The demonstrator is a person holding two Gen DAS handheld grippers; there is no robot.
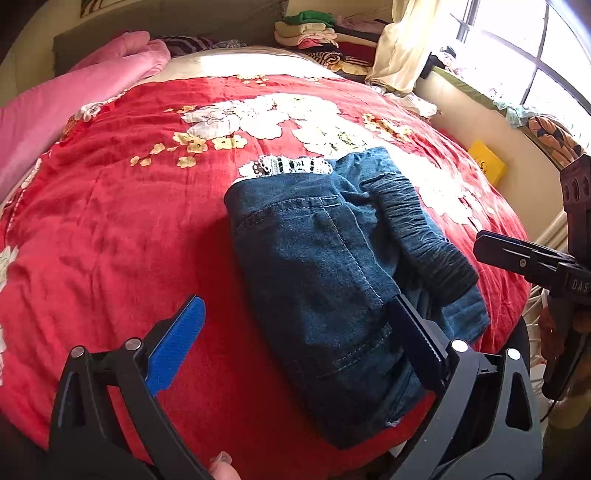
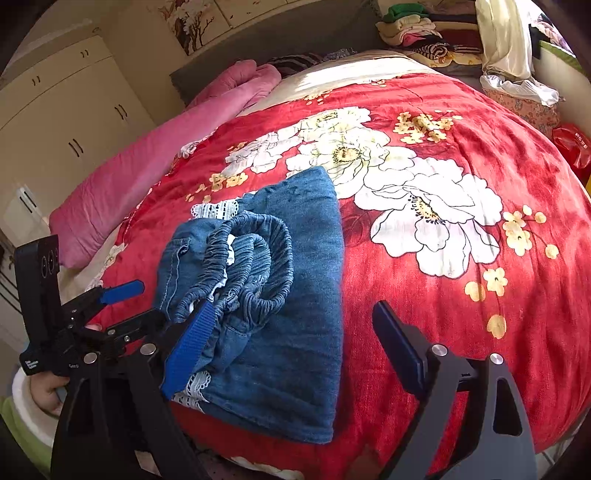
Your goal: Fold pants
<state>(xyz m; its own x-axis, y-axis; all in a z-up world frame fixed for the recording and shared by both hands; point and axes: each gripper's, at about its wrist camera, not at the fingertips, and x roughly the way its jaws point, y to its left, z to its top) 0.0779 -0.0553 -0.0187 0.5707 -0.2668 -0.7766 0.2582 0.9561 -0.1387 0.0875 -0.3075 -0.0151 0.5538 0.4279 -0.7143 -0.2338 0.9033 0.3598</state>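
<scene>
The folded denim pants (image 1: 332, 280) lie on the red floral blanket (image 1: 122, 229), near its front edge; every place below is given from them. Their gathered elastic waistband (image 2: 255, 258) sits bunched on top, and white lace trim (image 1: 291, 165) peeks out along their far edge. The left gripper (image 1: 295, 332) hovers over their near end, jaws wide apart, nothing clamped; its right finger crosses the denim, contact unclear. The right gripper (image 2: 291, 343) stands over their near part, jaws likewise spread and empty. A pink quilt (image 2: 155, 162) lies beyond them to the left. A stack of folded clothes (image 1: 314, 33) far behind them is too small to make out.
</scene>
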